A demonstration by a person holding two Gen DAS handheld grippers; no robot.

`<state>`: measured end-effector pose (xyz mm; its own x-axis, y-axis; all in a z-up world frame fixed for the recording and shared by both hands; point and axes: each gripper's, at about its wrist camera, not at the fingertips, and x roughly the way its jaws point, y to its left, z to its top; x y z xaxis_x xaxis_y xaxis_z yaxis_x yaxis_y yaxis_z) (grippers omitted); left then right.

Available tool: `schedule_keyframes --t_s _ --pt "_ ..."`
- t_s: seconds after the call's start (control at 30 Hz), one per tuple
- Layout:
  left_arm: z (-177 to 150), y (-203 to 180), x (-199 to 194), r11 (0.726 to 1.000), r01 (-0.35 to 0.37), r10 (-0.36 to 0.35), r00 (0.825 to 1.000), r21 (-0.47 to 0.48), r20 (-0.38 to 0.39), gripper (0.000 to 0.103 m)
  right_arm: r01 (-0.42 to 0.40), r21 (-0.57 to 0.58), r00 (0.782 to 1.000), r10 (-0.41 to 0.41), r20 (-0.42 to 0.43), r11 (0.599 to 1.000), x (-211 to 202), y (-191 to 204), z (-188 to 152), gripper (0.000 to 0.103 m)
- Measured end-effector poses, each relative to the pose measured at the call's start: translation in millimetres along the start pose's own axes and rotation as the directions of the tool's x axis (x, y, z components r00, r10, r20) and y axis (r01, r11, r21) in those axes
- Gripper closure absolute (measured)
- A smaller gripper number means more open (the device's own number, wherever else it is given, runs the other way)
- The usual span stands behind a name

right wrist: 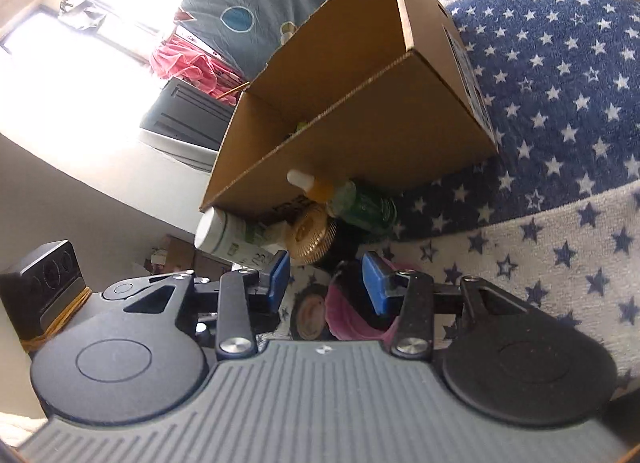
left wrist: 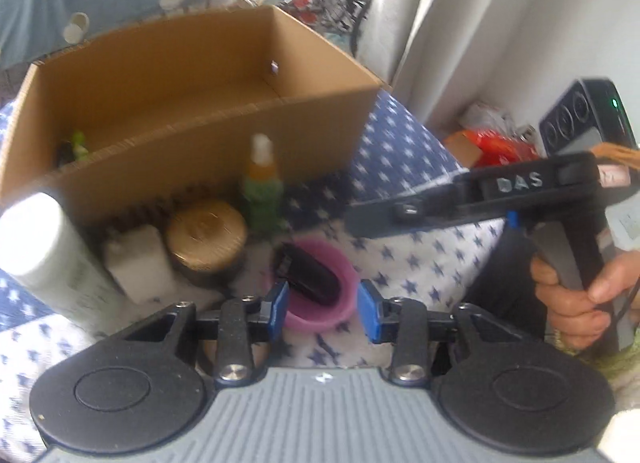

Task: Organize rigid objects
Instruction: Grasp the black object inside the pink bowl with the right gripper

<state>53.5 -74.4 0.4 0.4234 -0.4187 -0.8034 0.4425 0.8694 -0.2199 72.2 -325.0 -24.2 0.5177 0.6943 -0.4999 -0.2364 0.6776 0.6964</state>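
Observation:
On the star-patterned blanket [left wrist: 420, 255] lies a pink bowl [left wrist: 344, 303] holding a black oblong object [left wrist: 308, 275]. My left gripper [left wrist: 323, 307] hovers just before the bowl, its blue pads apart with nothing pressed between them. My right gripper [right wrist: 326, 283] stands open over the same pink bowl [right wrist: 344, 315], gripping nothing. Behind the bowl stand a gold-lidded jar [left wrist: 206, 235], a green spray bottle [left wrist: 262, 191], a white tube bottle [left wrist: 48, 247] and a small white container [left wrist: 140, 263]. An open cardboard box [left wrist: 320, 135] sits behind them, with a green item [left wrist: 78, 147] inside.
The right gripper's dark body [left wrist: 520, 191] reaches in from the right, held by a person's hand [left wrist: 572, 303]. White curtains [left wrist: 460, 23] hang at the back right, and clutter lies beyond the box. The blanket [right wrist: 560, 143] extends to the right of the cardboard box [right wrist: 400, 131].

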Motion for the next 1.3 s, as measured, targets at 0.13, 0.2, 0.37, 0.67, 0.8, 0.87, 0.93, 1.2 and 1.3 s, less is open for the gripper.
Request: schedule_keyframes --t_s 0.13,0.2,0.37,0.67,0.8,0.87,0.93,1.2,1.3 --pt "-3.2 -8.5 20.1 1.000 -0.021 0.021 1.000 0.007 -0.013 0.068 0.053 -0.086 0.998 -0.054 -0.014 0.995 16.7 11.8 -10.5 0.063" --pt "-4.1 -9.4 26.3 1.000 -0.029 0.029 0.999 0.011 -0.017 0.068 0.080 -0.138 0.996 -0.085 -0.026 0.987 22.1 17.3 -17.5 0.064" --pt "-1.9 -4.2 39.1 0.999 -0.033 0.033 0.999 0.003 -0.043 0.068 0.142 -0.227 0.987 -0.155 -0.040 0.964 40.3 23.6 -18.0 0.064" --pt "0.3 -1.6 49.6 0.999 -0.045 0.046 0.998 0.010 -0.035 0.069 0.145 -0.231 0.983 -0.167 -0.080 0.962 55.5 18.7 -16.0 0.065" --pt "-0.4 -0.9 46.6 0.999 -0.041 0.041 0.998 0.009 -0.037 0.063 0.128 -0.208 0.985 -0.150 -0.090 0.970 56.9 15.0 -13.4 0.065" --pt "-0.9 -2.4 49.3 0.999 -0.052 0.053 0.998 0.013 -0.044 0.058 0.118 -0.203 0.985 -0.140 -0.098 0.972 55.5 14.9 -13.1 0.065" --pt "-1.5 -2.8 49.5 0.998 -0.057 0.058 0.997 0.017 -0.042 0.056 0.091 -0.188 0.988 -0.112 -0.107 0.978 52.3 13.9 -12.2 0.066" --pt "-1.5 -0.7 47.8 0.998 -0.059 0.059 0.998 0.002 -0.033 0.055 -0.008 -0.112 0.990 -0.007 -0.140 0.994 47.5 5.4 -10.1 0.077" --pt "-1.9 -2.4 47.6 0.998 -0.064 0.064 0.998 0.004 -0.026 0.056 -0.009 -0.109 0.991 -0.006 -0.137 0.994 47.7 6.0 -10.8 0.077"
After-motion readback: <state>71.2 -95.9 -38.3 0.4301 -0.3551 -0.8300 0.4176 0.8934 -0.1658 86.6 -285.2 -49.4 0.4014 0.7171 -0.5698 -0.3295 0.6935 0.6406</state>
